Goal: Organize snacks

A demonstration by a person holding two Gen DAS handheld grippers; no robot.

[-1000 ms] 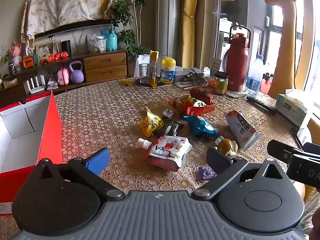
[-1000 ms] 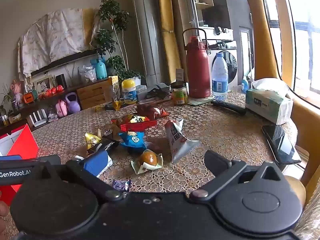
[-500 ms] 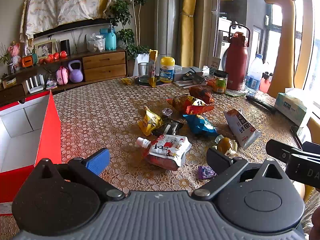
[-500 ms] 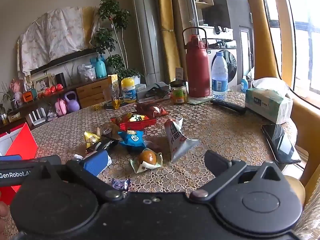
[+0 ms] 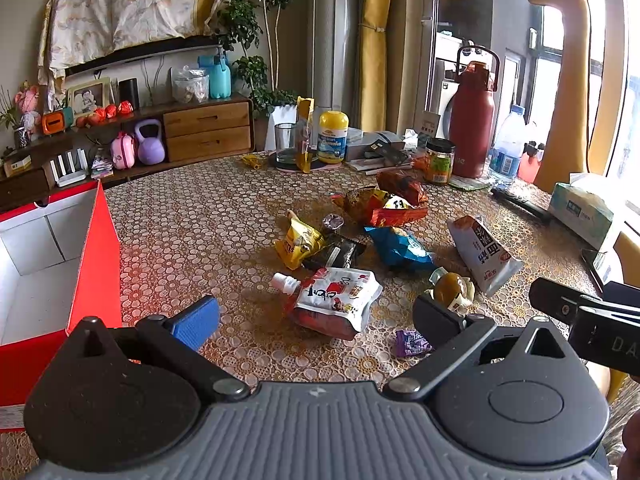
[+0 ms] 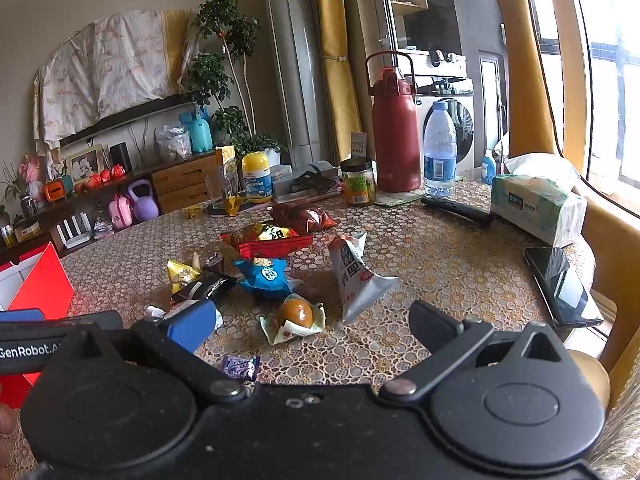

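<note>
Several snack packs lie scattered mid-table. Nearest my open left gripper [image 5: 316, 316] is a red-and-white spouted pouch [image 5: 334, 300], just beyond the fingertips. Behind it lie a yellow packet [image 5: 298, 240], a black packet [image 5: 336, 252], a blue bag [image 5: 398, 246], a white pouch [image 5: 482, 254] and red-orange bags [image 5: 380, 206]. A small purple candy [image 5: 408, 342] lies by the left gripper's right finger. My right gripper [image 6: 312, 322] is open and empty above a wrapped brown bun [image 6: 294, 316]. The purple candy [image 6: 240, 366] also shows there. An open red box [image 5: 52, 264] stands at the left.
At the table's far side stand a red flask [image 6: 394, 136], water bottle [image 6: 439, 152], jar [image 6: 358, 182], yellow-lidded tub [image 5: 333, 136] and glass [image 5: 286, 142]. A tissue pack [image 6: 536, 204], remote [image 6: 456, 208] and phone [image 6: 562, 286] lie right. The other gripper's body [image 5: 592, 320] shows at the right.
Both views shifted only slightly; the snacks sit marginally lower and nearer in the left wrist view. Both grippers stay open and empty.
</note>
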